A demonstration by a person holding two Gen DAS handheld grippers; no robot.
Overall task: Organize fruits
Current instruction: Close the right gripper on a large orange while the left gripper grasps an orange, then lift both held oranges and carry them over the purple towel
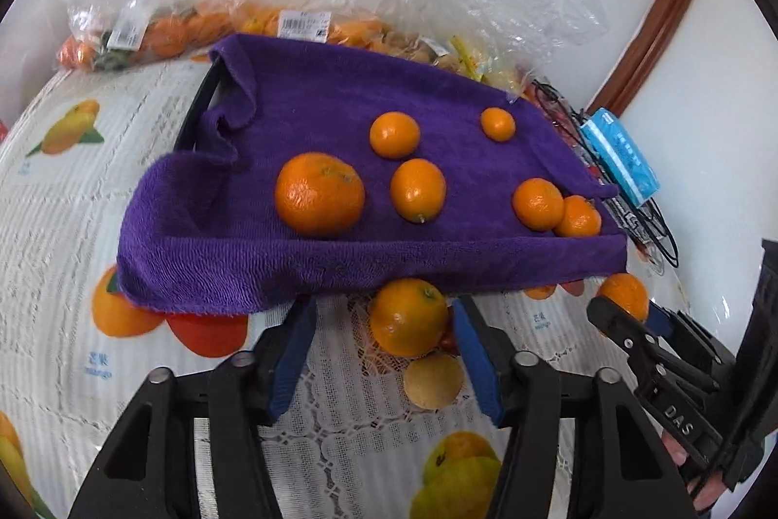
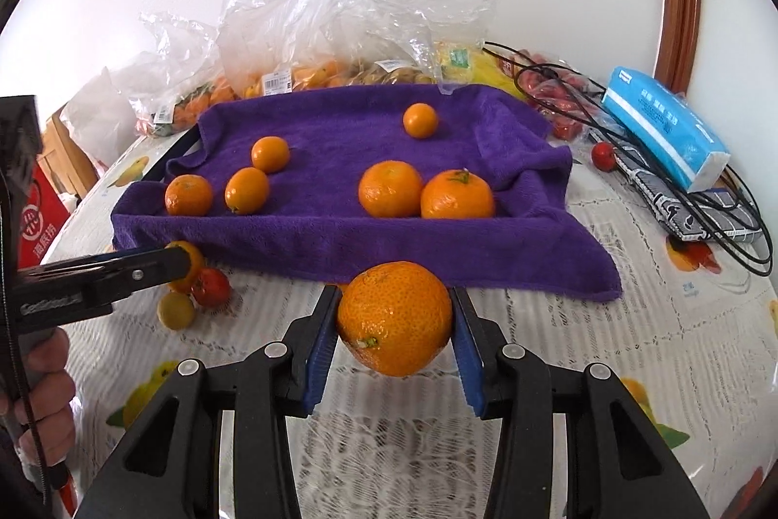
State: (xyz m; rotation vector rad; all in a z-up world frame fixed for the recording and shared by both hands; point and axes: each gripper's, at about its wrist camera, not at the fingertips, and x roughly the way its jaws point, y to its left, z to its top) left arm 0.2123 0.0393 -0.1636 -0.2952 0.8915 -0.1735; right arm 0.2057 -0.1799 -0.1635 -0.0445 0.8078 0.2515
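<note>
**Between the right pads, one orange waits for the towel**

Between the blue pads point(image 2: 322, 341) of the right gripper point(image 2: 395, 324) sits a large orange point(image 2: 395, 317). Both pads press on its sides, so this claw is pinching the fruit, just in front of the near edge of the purple towel point(image 2: 340, 237). On the towel six oranges already lie, two of them touching each other point(image 2: 423, 193).

The left gripper point(image 1: 384, 336) has another orange point(image 1: 408, 317) between its fingers, near a small yellow fruit point(image 1: 434, 380) on the table cloth point(image 1: 58, 256). A gap shows on each side of this orange, so I judge the left claw spread and not yet gripping.

To do this step well, I think the right orange should be carried over the raised towel edge and set into a free place, not on the touching pair, then released low so it does not roll. The left claw should close evenly around the middle of its orange.

Only the right view shows a small red fruit point(image 2: 210, 286) beside the left claw. Only the left view shows the gaps beside the left pads.
</note>
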